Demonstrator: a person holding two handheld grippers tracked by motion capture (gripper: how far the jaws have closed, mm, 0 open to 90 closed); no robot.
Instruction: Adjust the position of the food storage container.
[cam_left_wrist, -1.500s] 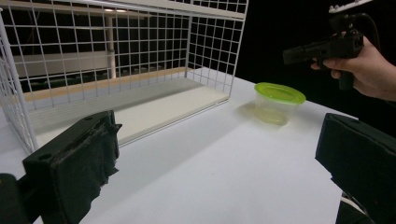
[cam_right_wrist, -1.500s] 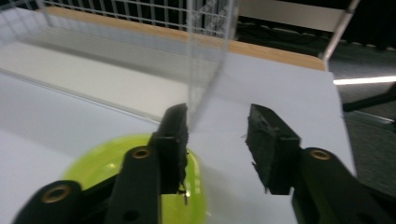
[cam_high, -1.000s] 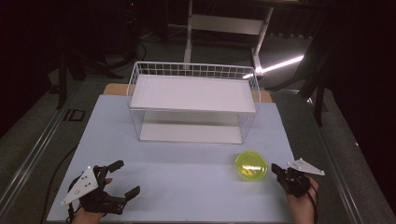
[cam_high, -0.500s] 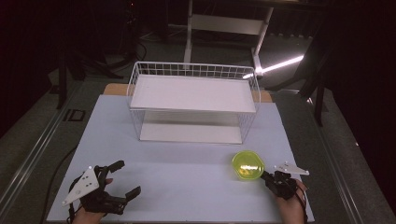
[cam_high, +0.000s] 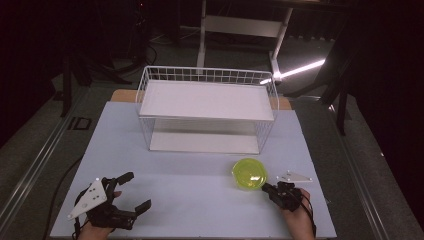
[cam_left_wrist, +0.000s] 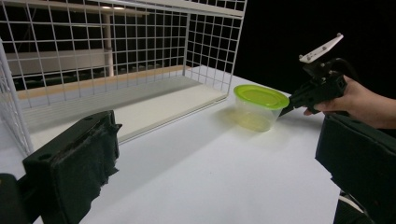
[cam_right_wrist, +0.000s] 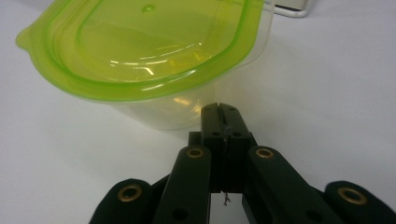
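Observation:
A clear tub with a lime-green lid (cam_high: 249, 173) (cam_left_wrist: 260, 105) (cam_right_wrist: 140, 51) stands on the white table, in front of the wire basket's right end. My right gripper (cam_high: 265, 188) (cam_left_wrist: 286, 107) (cam_right_wrist: 219, 109) is shut with nothing between its jaws. Its closed tips rest against the tub's clear wall just under the lid's rim, on the near right side. My left gripper (cam_high: 139, 190) (cam_left_wrist: 217, 135) is open and holds nothing. It sits low over the table's near left corner, far from the tub.
A white wire basket (cam_high: 207, 75) (cam_left_wrist: 210, 46) with a white shelf board on top stands across the back half of the table (cam_high: 190, 200). The table's near edge lies just below both hands. The surroundings are dark floor.
My right gripper has moved left toward the table's middle, and the tub has slid left ahead of its tips. The left gripper has stayed put.

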